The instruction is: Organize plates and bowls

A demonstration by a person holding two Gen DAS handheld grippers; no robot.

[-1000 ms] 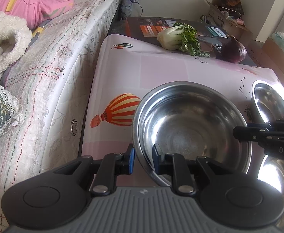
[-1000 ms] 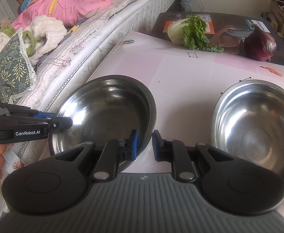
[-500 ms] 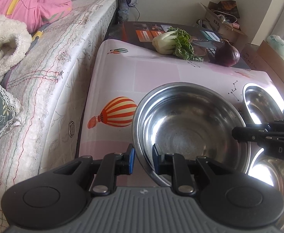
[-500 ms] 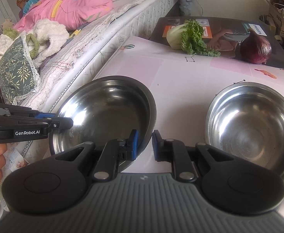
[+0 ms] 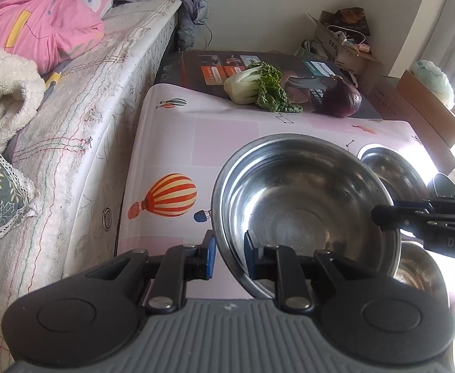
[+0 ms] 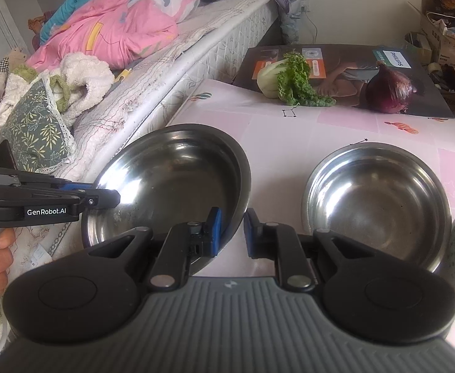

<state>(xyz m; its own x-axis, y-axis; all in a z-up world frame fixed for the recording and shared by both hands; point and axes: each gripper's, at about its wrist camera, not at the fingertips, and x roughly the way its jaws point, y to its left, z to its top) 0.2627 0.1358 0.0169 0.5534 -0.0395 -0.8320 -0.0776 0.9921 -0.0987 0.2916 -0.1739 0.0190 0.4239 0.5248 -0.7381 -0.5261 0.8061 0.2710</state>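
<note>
Two grippers clamped on one steel bowl (image 5: 305, 205), left gripper (image 5: 229, 256) jaws narrow on its near-left rim, right gripper (image 6: 230, 233) jaws narrow on its right rim, second steel bowl (image 6: 379, 199) right of right jaws, bok choy (image 6: 289, 80) and red onion (image 6: 390, 91) far beyond.

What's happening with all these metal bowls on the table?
A person is holding one large steel bowl with two hand-held grippers. The left gripper and the right gripper are each clamped on its rim at opposite sides, and the bowl appears lifted off the pink table. A second steel bowl sits on the table beside it, not yet stacked. A leafy green and a red onion lie farther back.
</note>
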